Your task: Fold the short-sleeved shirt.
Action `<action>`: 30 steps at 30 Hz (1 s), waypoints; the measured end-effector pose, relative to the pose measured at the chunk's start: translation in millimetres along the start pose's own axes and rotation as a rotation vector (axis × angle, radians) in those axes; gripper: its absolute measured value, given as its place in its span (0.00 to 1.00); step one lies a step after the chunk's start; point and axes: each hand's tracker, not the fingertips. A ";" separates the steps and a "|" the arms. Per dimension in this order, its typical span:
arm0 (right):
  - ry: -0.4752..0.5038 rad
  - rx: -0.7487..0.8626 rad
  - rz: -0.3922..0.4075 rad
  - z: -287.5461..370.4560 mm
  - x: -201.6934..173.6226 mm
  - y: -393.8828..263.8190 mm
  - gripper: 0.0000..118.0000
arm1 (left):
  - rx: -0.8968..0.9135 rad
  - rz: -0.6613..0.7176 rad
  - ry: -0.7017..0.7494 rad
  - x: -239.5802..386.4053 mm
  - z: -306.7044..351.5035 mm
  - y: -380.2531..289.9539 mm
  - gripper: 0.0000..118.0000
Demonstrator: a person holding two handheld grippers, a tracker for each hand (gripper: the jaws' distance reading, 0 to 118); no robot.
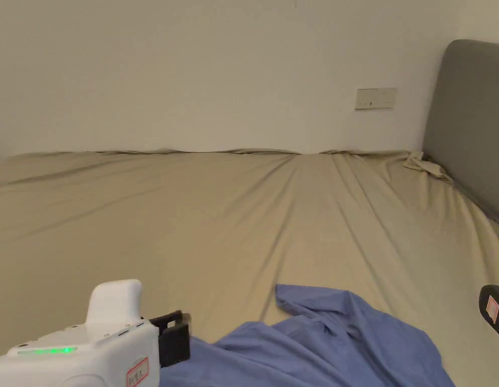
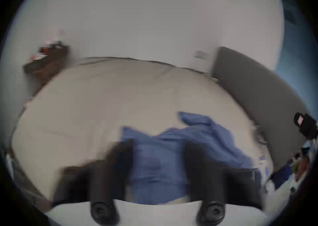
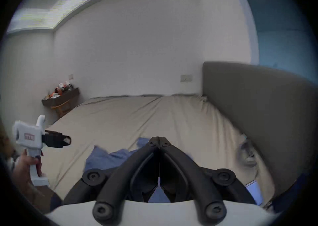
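Note:
A blue short-sleeved shirt (image 1: pixel 318 342) lies crumpled on the near part of the beige bed sheet (image 1: pixel 218 216), one corner pointing toward the wall. My left gripper (image 1: pixel 175 337), white-bodied with black jaws, hovers at the shirt's left edge. In the blurred left gripper view its jaws stand wide apart over the shirt (image 2: pixel 206 131), so the left gripper (image 2: pixel 158 145) is open with nothing between the jaws. My right gripper (image 3: pixel 159 139) is shut, its jaws meeting tip to tip above the shirt (image 3: pixel 106 157). It appears at the right edge in the head view as the right gripper (image 1: pixel 495 307). A hand holds the left gripper (image 3: pixel 67 140).
A grey padded headboard (image 1: pixel 470 126) runs along the bed's right side, and a white wall with a switch plate (image 1: pixel 375 98) closes the far side. A dark wooden shelf (image 3: pixel 62 97) with small items stands in the left corner. The sheet's far half is bare.

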 end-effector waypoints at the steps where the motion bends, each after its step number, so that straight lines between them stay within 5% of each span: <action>1: 0.036 -0.038 -0.025 -10.3 -5.3 -5.9 0.03 | -0.040 0.002 0.025 -14.6 -0.2 -12.0 0.00; 6: 0.187 -0.145 -0.031 -38.9 -46.9 -23.9 0.03 | -0.285 0.194 -0.053 -69.8 -32.5 -52.7 0.00; 11: 0.197 -0.157 0.014 -51.2 -62.0 -24.6 0.03 | -0.216 0.088 -0.029 -65.7 -83.7 -32.2 0.00; 12: 0.193 -0.158 0.017 -52.6 -62.7 -27.5 0.03 | -0.198 0.089 -0.031 -63.6 -102.8 -25.6 0.11; 13: 0.189 -0.162 0.018 -54.4 -62.1 -28.2 0.03 | -0.189 0.085 -0.036 -62.1 -119.6 -20.2 0.42; 14: 0.183 -0.165 0.017 -56.1 -60.0 -28.7 0.03 | -0.196 0.079 -0.043 -58.1 -143.6 -13.4 0.86; 15: 0.175 -0.169 0.015 -57.2 -57.5 -28.9 0.03 | -0.213 0.076 -0.040 -55.3 -168.4 -8.9 1.00; 22: 0.061 -0.199 0.019 -47.4 -27.6 -34.6 0.03 | -0.440 -0.003 0.089 -37.9 -306.7 -20.5 1.00; 26: -0.018 -0.241 0.007 -45.2 -11.7 -40.9 0.03 | -0.441 -0.047 0.139 -29.3 -316.2 -37.6 0.97; 27: -0.033 -0.245 0.001 -46.0 -6.6 -43.5 0.03 | -0.369 -0.053 0.145 -27.0 -305.5 -32.4 0.84; 28: -0.053 -0.253 -0.007 -47.4 1.1 -47.4 0.03 | -0.306 -0.075 0.166 -23.5 -296.1 -28.5 0.37; 29: -0.068 -0.262 -0.015 -48.8 7.2 -50.6 0.03 | -0.298 -0.142 0.214 -13.3 -291.6 -24.8 0.00; 30: -0.079 -0.271 -0.025 -50.9 12.3 -54.1 0.03 | -0.256 -0.131 0.240 -9.2 -256.6 -7.7 0.00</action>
